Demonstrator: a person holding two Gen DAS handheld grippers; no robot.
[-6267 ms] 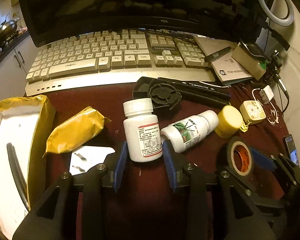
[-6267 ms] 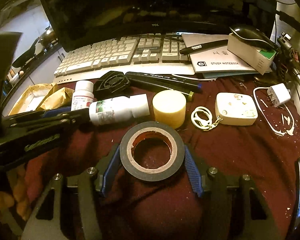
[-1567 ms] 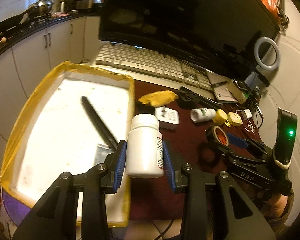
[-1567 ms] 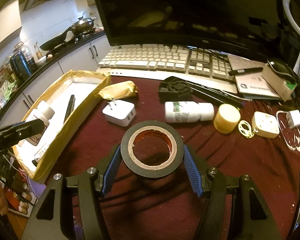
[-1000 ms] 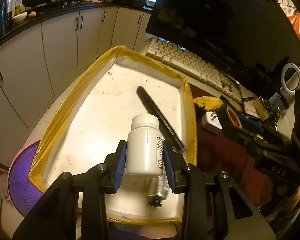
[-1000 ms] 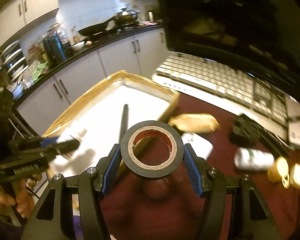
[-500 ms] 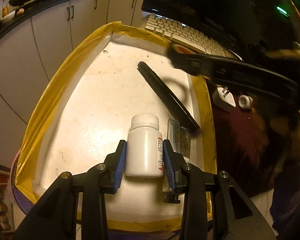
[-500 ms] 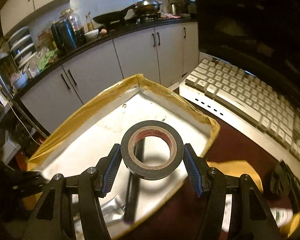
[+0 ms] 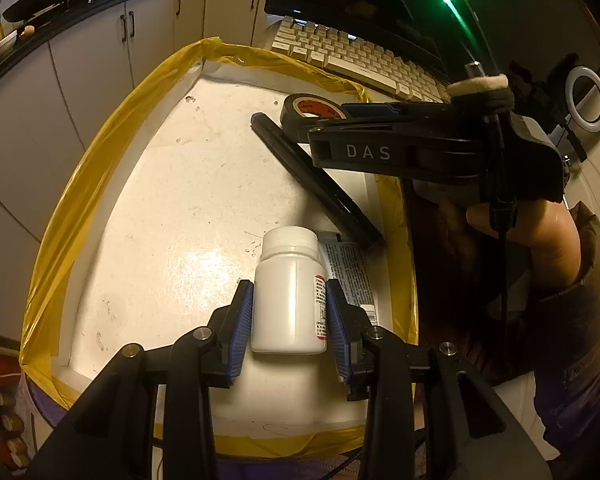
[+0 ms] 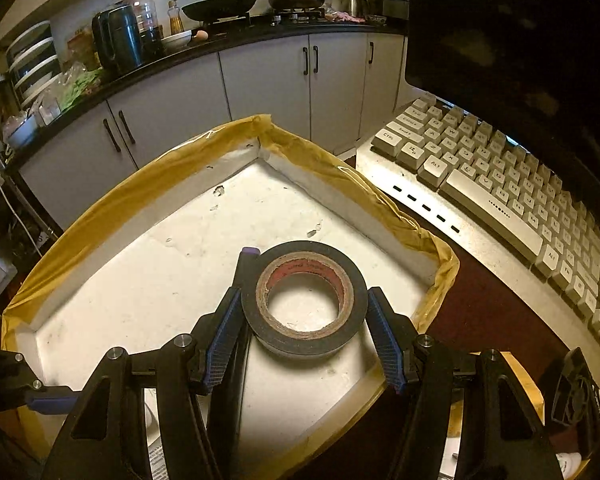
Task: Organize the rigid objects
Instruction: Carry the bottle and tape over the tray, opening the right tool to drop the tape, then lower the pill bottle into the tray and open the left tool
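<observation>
My left gripper [image 9: 290, 312] is shut on a white pill bottle [image 9: 288, 294], held upright low over the floor of a white foam tray with a yellow-taped rim [image 9: 100, 148]. My right gripper [image 10: 306, 320] is shut on a black tape roll [image 10: 304, 300] and holds it just above the tray's inside [image 10: 160, 280]. In the left wrist view the tape roll [image 9: 312, 106] and the right gripper's body reach in over the tray's far right side. A long black pen [image 9: 316, 182] and a flat foil tube [image 9: 346, 272] lie in the tray.
A white keyboard [image 10: 500, 200] and a dark monitor [image 10: 520, 40] stand right of the tray on a maroon cloth [image 10: 480, 312]. Grey kitchen cabinets [image 10: 260, 72] and a counter with pans lie beyond. A ring light [image 9: 586, 98] is at the far right.
Both grippers have come lower over the tray with their loads. The right gripper with the tape has moved in over the tray's far side. The bottle is nearer the tray floor.
</observation>
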